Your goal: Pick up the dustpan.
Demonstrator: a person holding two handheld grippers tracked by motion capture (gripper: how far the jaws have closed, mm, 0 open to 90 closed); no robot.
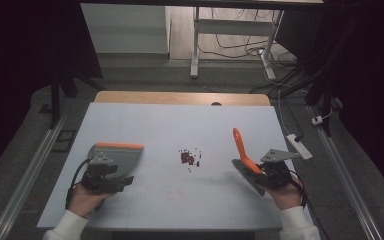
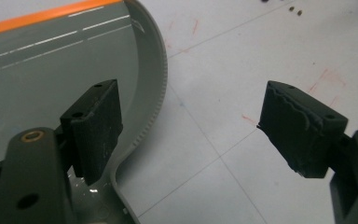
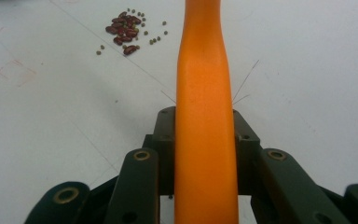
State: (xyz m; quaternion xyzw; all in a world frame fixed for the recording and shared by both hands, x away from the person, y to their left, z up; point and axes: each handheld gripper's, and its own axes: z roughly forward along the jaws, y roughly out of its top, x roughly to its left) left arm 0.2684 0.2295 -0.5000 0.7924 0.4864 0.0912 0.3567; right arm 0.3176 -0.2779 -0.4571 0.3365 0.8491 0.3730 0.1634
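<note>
White surface [image 1: 145, 200] with wide bare room toward near and far edges. Left gripper [image 2: 189, 135] released, jaws spread, one jaw over grey dustpan [image 1: 120, 157] with orange edge, lying at left. Right gripper [image 3: 204, 154] clenched on orange brush handle [image 3: 205, 116] at right. Between them, pile of red beans [image 1: 187, 158], well apart from both.

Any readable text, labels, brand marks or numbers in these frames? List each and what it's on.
None readable.
Grey plastic dustpan with orange front edge: plain white lines, no lettering.
Orange plastic brush handle: blank.
White table: faint red scuffs and thin pencil lines, no characters.
Left gripper and right gripper: no markings legible.
</note>
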